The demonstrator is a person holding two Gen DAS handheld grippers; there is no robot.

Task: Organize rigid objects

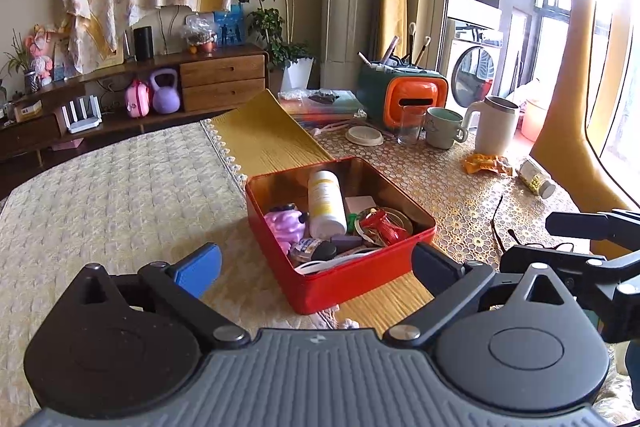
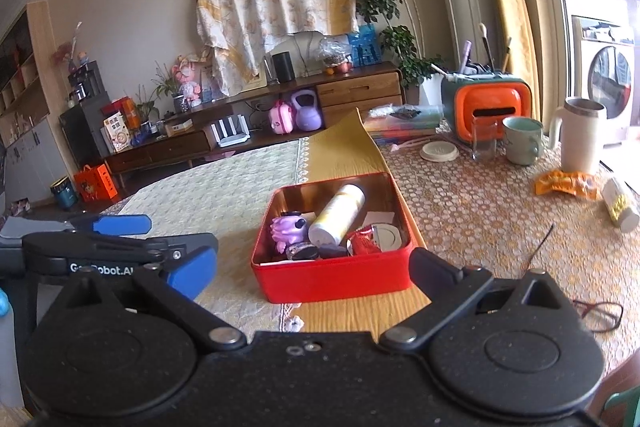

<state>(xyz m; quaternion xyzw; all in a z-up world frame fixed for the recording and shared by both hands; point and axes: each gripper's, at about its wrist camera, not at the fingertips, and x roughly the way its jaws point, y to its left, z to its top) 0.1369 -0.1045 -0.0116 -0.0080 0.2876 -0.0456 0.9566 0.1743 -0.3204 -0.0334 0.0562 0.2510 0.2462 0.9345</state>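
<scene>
A red tin box [image 1: 352, 281] [image 2: 336, 279] stands on the table just ahead of both grippers. It holds a white bottle [image 1: 326, 201] [image 2: 338, 215], a purple toy [image 1: 284, 223] [image 2: 286, 229], a red item [image 1: 380, 227] [image 2: 362, 243] and other small things. My left gripper [image 1: 316, 265] is open and empty, its fingers either side of the box's near corner. My right gripper [image 2: 312, 271] is open and empty in front of the box. The left gripper also shows in the right wrist view [image 2: 116, 227], and the right gripper shows at the right edge of the left wrist view [image 1: 580, 247].
On the table behind: an orange-and-green holder [image 1: 402, 95] [image 2: 486, 105], a glass [image 1: 410, 125], a green mug [image 1: 444, 127] [image 2: 522, 141], a white cup [image 1: 496, 125] [image 2: 580, 135], an orange wrapper [image 1: 488, 165] [image 2: 568, 183], a pill bottle [image 1: 536, 177] [image 2: 620, 205], and glasses [image 2: 598, 313].
</scene>
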